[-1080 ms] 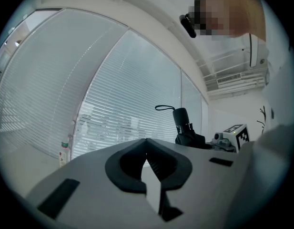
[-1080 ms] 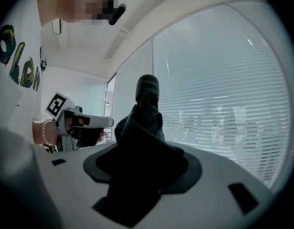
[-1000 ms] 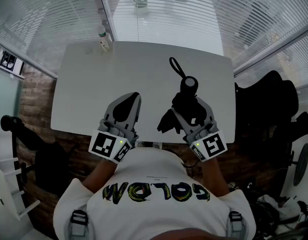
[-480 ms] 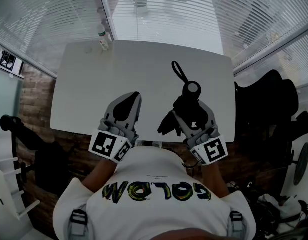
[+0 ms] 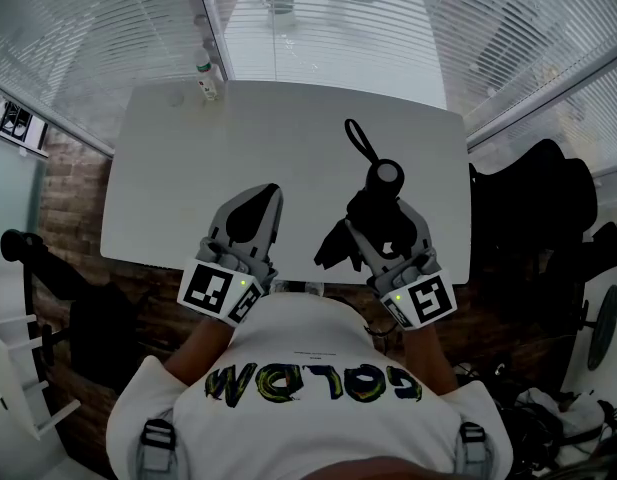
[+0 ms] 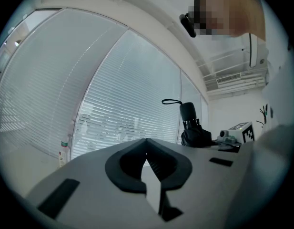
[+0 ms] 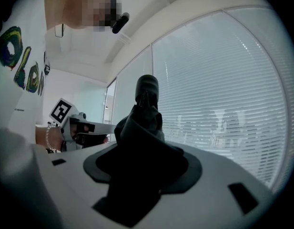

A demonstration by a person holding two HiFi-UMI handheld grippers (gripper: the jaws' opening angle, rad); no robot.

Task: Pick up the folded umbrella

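Clamping on the soft bundled canopy rather than on the hard handle, the right gripper (image 5: 380,218) has its jaws set fairly wide and pressed into the folded umbrella (image 5: 373,208), whose dark cloth fills the whole gap between the pads in the right gripper view (image 7: 144,151). That hold likely makes sense because the cloth gives and bunches, so the pads can sink in and keep it from sliding. The umbrella sits over the counter (image 5: 178,168) toward its 4 o'clock part, close to the near edge, with its stubby cylindrical handle (image 5: 381,176) pointing to 12 o'clock and seemingly tipped upward, since the pale round end cap faces the head camera. A thin looped wrist strap (image 5: 358,140) trails on from the handle toward 11 o'clock. Whether the lower folds have cleared the counter I cannot tell. The fabric looks matte black and creased, with a loose flap hanging out at 8 o'clock of the grip; the handle looks smooth and rigid. The left gripper (image 5: 266,196) rests at the counter's 7 o'clock part, its jaws together with nothing between them (image 6: 147,144), probably kept aside as spare. The counter is plain, pale and smooth. A small bottle (image 5: 206,76) stands at its 11 o'clock corner, before the slatted blinds (image 5: 338,18).
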